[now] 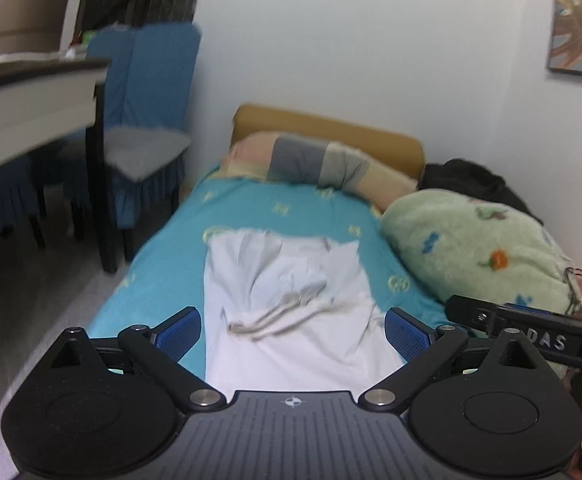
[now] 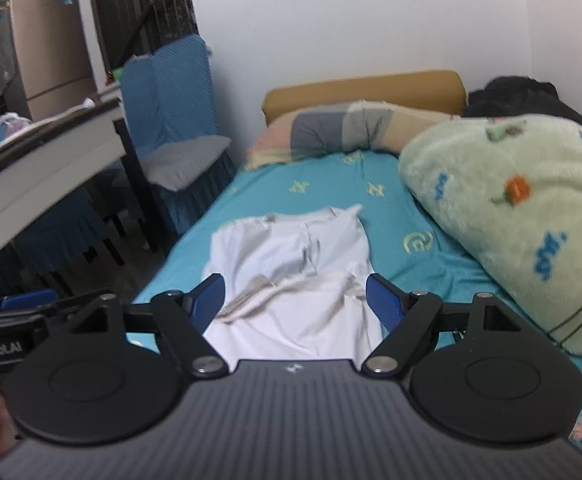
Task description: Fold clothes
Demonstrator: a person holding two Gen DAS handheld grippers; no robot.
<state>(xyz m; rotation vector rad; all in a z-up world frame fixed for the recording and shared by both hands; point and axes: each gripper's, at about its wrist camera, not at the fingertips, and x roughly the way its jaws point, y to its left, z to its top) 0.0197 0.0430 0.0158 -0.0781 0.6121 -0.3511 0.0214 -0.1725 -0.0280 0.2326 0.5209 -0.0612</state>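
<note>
Nearest the cameras, the left gripper point(image 1: 293, 330) and the right gripper point(image 2: 295, 298) both hover with their jaws spread wide and nothing between the ribbed blue pads point(image 1: 182, 332), each framing the same garment. That garment, a white shirt point(image 1: 287, 312), lies flat but rumpled on the turquoise bedsheet point(image 1: 247, 210), soft creased cloth with a greyish twisted fold across its middle and a ragged upper edge. In the left wrist view the right gripper's black body crosses the lower right corner. To the right, a plump, fuzzy green blanket point(image 2: 523, 216) with small coloured motifs crowds that side of the bed, leaving bare sheet beyond and left of the shirt. Past it a patchwork pillow point(image 2: 347, 130) rests against a tan padded headboard point(image 2: 365, 88). Off the bed's left edge stand a blue-covered chair point(image 2: 171, 120) with a grey cushion and a white-edged table point(image 2: 43, 156).
</note>
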